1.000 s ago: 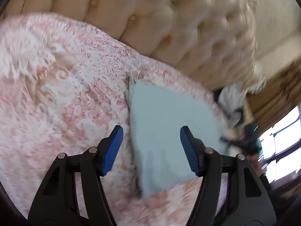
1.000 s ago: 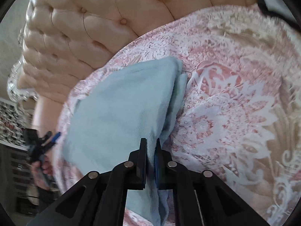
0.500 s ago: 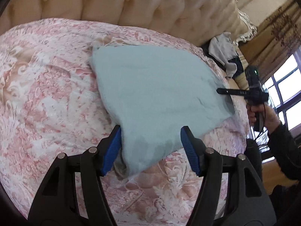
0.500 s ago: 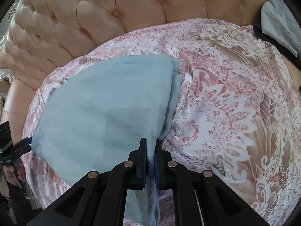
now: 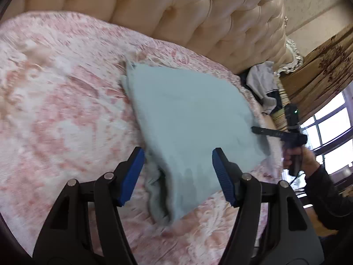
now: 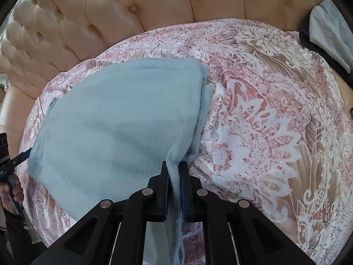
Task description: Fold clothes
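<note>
While pinched at one corner between the blue pads of the right gripper (image 6: 173, 174), light blue folded cloth (image 6: 114, 132) spreads up and left across the middle and left of the right wrist view, lying on the pink and white patterned bedspread (image 6: 264, 132). Jaws nearly together there, clamped on a fold of the cloth that runs down between the fingers at the bottom centre of the frame. Layered right edge of the cloth visible just above the gripper, slanting toward upper centre. At the far left edge, small and partly cut off, the left gripper (image 6: 21, 157) near the cloth's far corner, with a hand (image 6: 13, 196) below it.

In the left wrist view, left gripper (image 5: 177, 172) at bottom centre, blue pads standing well apart with nothing pressed between them. Same cloth (image 5: 189, 119) in mid-frame, its near corner drooping down between the two pads (whether cloth brushes the left pad cannot be told; the frame is blurred). Cloth reaching toward the right, where the right gripper (image 5: 256, 130) meets its far corner at the right edge, gripped by a hand (image 5: 297, 156) in a dark sleeve.

Tufted cream headboard (image 5: 198, 11) along the top of both views. Grey garment (image 5: 261, 81) heaped at upper right of the left wrist view, beside the headboard's end; grey and dark clothing (image 6: 328, 33) at upper right of the right wrist view. Windows (image 5: 331, 137) at the right edge.
</note>
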